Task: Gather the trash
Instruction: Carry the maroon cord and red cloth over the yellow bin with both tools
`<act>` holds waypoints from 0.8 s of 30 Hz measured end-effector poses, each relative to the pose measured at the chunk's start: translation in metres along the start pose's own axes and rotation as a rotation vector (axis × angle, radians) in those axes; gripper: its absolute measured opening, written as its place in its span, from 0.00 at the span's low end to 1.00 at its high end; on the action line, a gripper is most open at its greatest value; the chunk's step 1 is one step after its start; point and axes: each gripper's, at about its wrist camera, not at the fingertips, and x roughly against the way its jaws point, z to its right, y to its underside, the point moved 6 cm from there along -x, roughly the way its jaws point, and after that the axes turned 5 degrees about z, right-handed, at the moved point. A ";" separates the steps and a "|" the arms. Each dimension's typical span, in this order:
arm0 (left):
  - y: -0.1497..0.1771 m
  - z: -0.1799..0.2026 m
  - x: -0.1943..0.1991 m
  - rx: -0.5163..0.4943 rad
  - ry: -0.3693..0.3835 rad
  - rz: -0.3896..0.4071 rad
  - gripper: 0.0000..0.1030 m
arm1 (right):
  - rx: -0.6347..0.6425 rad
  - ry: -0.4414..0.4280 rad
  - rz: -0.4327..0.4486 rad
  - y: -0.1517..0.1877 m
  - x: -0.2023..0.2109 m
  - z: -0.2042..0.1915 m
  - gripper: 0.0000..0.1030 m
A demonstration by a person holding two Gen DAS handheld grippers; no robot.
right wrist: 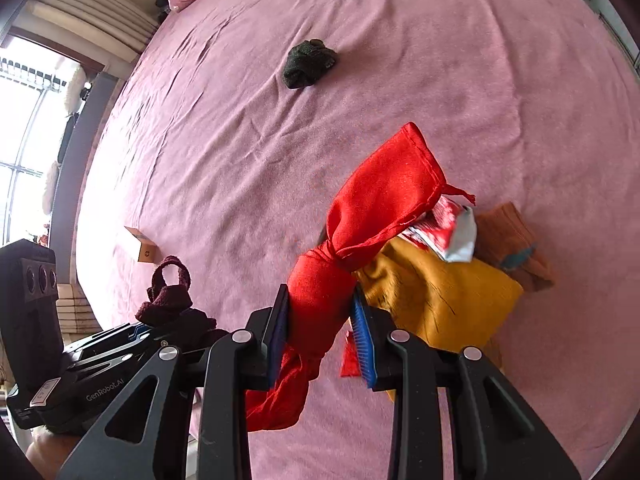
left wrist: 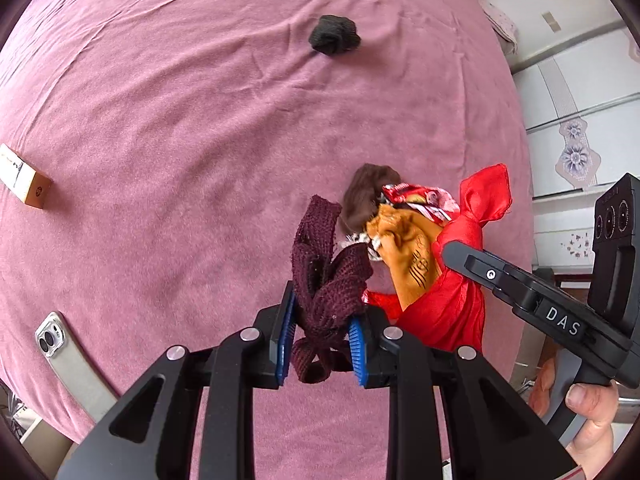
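Left claw [left wrist: 320, 320] pinches a maroon knit rag [left wrist: 320, 276] between its blue pads, lifted off the pink bed sheet [left wrist: 180, 120]. Right claw [right wrist: 320, 332] is clamped on the twisted neck of a red cloth bag [right wrist: 376, 200]; the bag's mouth lies on the bed with an orange cloth [right wrist: 440, 300], a red-white wrapper [right wrist: 444, 228] and a brown cloth [right wrist: 516, 240] at or spilling out of it. Can't tell how much is properly inside.

Step in hand, I'd say: loading the maroon rag into the bag, rag just beside the mouth.

Next I need to get the rag over the opening and release it, but the right claw's grip is squeezing the neck, so the mouth may need opening up first. Left on the bed: a black sock ball [left wrist: 334, 34] well apart, and a small box [left wrist: 26, 178]. A phone [left wrist: 60, 344] lies near the edge, probably not trash.
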 end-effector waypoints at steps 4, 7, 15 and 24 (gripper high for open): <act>0.027 0.038 0.000 -0.086 0.011 -0.017 0.23 | -0.051 0.003 0.040 0.027 0.033 0.028 0.28; 0.044 0.069 -0.003 -0.149 0.027 -0.035 0.23 | -0.097 0.004 0.076 0.048 0.060 0.051 0.28; 0.093 0.170 -0.019 -0.324 0.069 -0.082 0.23 | -0.233 0.009 0.150 0.106 0.124 0.126 0.28; 0.152 0.277 -0.050 -0.454 0.099 -0.149 0.23 | -0.344 0.060 0.208 0.158 0.185 0.229 0.28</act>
